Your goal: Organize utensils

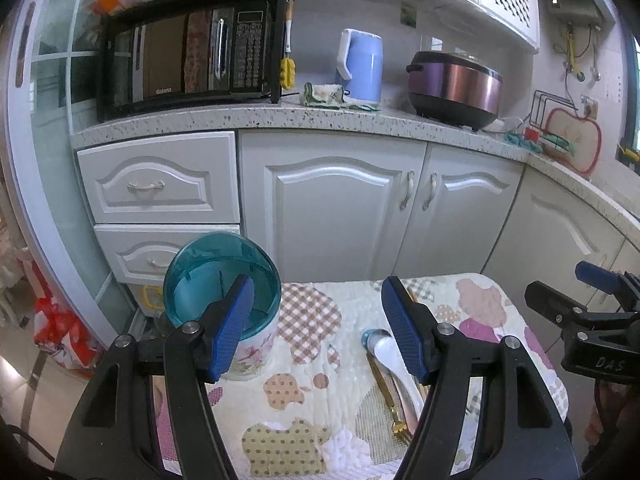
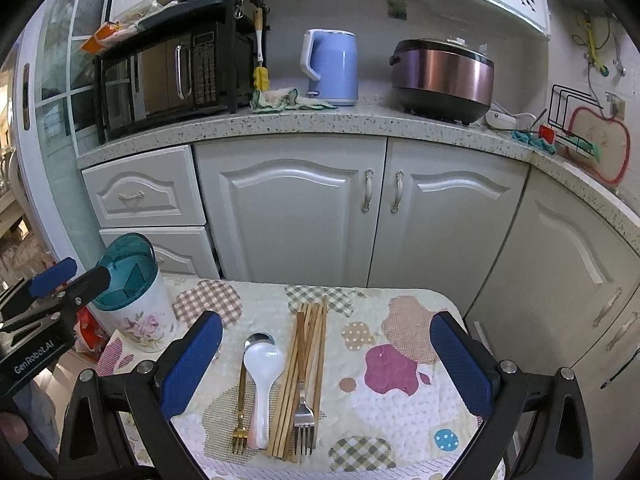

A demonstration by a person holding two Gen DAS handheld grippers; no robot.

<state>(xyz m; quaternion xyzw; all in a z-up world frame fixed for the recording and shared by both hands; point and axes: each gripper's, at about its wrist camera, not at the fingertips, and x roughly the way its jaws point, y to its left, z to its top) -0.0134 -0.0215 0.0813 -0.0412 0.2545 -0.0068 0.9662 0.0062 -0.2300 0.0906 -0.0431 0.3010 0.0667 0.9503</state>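
Observation:
A floral utensil holder with a teal rim (image 2: 134, 304) stands at the table's far left; it also shows in the left wrist view (image 1: 224, 300). Utensils lie side by side on the patchwork cloth (image 2: 400, 344): a gold fork (image 2: 241, 408), a white spoon (image 2: 262, 376), a metal spoon (image 2: 258, 338) under it, several wooden chopsticks (image 2: 306, 364) and a silver fork (image 2: 304, 416). My right gripper (image 2: 326, 364) is open and empty, above the utensils. My left gripper (image 1: 320, 328) is open and empty, beside the holder; the white spoon (image 1: 386, 350) and gold fork (image 1: 394, 412) show by its right finger.
White cabinets (image 2: 292, 208) and drawers (image 1: 160, 180) stand behind the table. The counter carries a microwave (image 1: 188, 56), a blue kettle (image 2: 332, 68) and a rice cooker (image 2: 444, 76). A red bag (image 1: 60, 332) sits on the floor at left.

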